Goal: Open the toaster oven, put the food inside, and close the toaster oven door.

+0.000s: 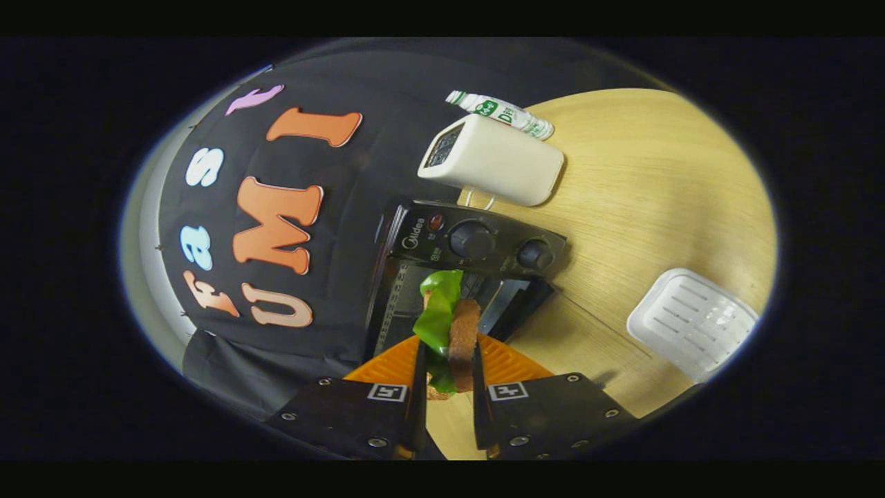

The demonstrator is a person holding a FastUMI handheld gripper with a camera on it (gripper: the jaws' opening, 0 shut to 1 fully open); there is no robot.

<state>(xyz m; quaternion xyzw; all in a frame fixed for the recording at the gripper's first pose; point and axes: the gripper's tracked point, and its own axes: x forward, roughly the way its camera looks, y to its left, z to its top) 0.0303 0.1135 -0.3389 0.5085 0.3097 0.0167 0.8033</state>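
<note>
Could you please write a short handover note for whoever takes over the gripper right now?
Gripper: shut on the sandwich, a bread-and-lettuce piece held upright between both fingers.
Toaster oven: on the wooden table, just ahead of the fingers, door already open.
Around it: white tray off to one side; cream box and a bottle beyond the oven.
Done: door opened, food picked up.
Left: carry the sandwich into the oven, release it, withdraw, then close the door.
</note>
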